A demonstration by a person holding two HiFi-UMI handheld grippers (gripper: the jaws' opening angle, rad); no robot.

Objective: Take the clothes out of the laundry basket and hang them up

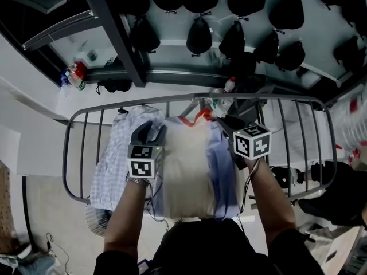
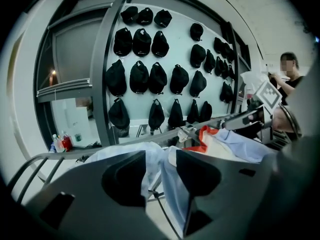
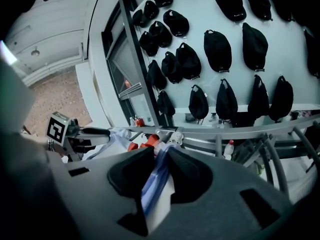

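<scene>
Clothes: three garments lie draped across the drying rack [image 1: 287, 98]: checked shirt [image 1: 112, 165] to the left, cream garment [image 1: 186, 165] in the middle, blue shirt [image 1: 221, 171] to the right. Each hangs down on both sides of the rails.
Grip, left: my left gripper [image 2: 160, 159] has its fingers spread and pinches nothing. Pale cloth lies under the gap.
Grip, right: my right gripper [image 3: 161, 156] has its fingers nearly together on a fold of the blue shirt, lightly by the look of it.
Reason: both tips sit up near the far rail, one on each side of the cream garment. I judge this is the settling of cloth over the rail, with the left side let go and the right not yet.
Head view only: the whole spread of garments, and a white slatted thing [image 1: 94, 219] under the rack's near left corner. Whether it is the basket I cannot tell.
Gripper views only: the fold inside my right fingers, which the marker cube [image 1: 252, 142] hides from above. The left gripper view alone shows a person [image 2: 295, 84] at far right, beyond the wall of caps [image 2: 139, 76].
</scene>
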